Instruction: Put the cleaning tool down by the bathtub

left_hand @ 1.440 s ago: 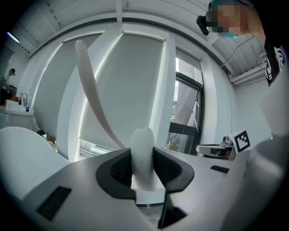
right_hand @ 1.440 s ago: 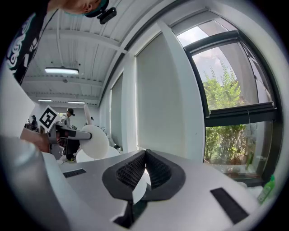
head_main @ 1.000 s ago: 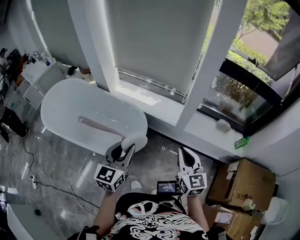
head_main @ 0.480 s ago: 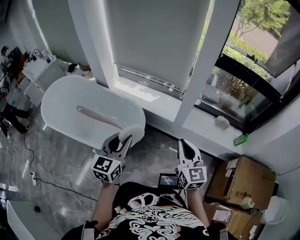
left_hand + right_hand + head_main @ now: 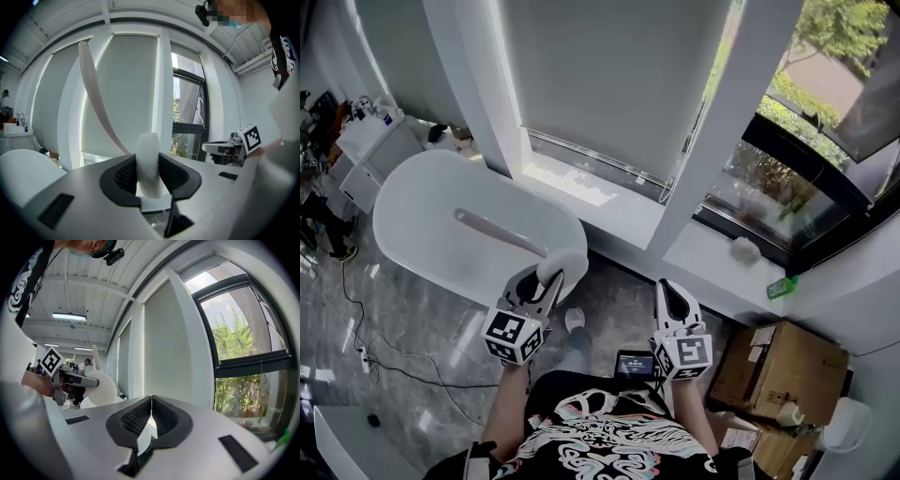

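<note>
Looked like the step right ahead of the put-down, with the cleaning tool (image 5: 551, 270) up off the floor (image 5: 431, 323) at the near end of the bathtub (image 5: 412, 248). Best done slowly. Probably needed to bring the tool down to the floor right beside the tub, not inside it. Better to let the soft end rest on the floor first, then lean the long handle on the tub wall, and only then open up. Might slip on the shiny floor if let go from high up.

Held the tool in the left gripper (image 5: 536, 286), low and a bit left of the middle in the head view. Had the fingers (image 5: 123, 176) about half open and squeezed on both sides of the soft white end, right in the middle of the left gripper view. Had the thin handle pointing up and to the left from there, over the tub. Could not tell if the handle touched the tub.

Had the right gripper (image 5: 668, 292) shut tight on nothing, low and right of the middle, well apart from the tool.
</note>
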`<state>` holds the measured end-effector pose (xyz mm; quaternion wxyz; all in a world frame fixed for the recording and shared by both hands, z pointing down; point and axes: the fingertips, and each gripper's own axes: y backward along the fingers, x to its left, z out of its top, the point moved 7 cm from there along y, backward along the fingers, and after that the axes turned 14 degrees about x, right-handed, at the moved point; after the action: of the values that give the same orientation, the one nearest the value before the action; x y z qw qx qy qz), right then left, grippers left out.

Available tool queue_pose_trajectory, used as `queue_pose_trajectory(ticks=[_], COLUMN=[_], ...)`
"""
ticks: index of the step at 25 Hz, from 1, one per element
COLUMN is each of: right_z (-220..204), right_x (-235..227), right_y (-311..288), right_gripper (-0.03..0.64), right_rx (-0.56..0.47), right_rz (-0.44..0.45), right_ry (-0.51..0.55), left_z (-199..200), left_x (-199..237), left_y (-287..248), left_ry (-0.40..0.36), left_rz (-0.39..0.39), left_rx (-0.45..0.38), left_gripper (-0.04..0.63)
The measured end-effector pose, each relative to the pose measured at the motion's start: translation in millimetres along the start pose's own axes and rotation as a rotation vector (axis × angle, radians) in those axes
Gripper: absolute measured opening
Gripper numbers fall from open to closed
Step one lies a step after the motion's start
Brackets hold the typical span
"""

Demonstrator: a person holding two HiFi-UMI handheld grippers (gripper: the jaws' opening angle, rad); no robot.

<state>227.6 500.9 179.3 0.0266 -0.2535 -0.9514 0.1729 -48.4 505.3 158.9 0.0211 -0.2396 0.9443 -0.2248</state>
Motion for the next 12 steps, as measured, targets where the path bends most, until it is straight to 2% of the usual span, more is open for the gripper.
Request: queue_pose_trajectory(ticks=[12], right_z=[54], right_x=[-31], right_y=[-140], right_gripper=[0.028], right_rx=[0.035], right_rz=[-0.055], right_ry=[0.002], left_z=[60], left_x=[116], left_y=[-107], left_ry=[0.001], left_rz=[-0.069], left_rx=[-0.016], left_gripper=[0.120])
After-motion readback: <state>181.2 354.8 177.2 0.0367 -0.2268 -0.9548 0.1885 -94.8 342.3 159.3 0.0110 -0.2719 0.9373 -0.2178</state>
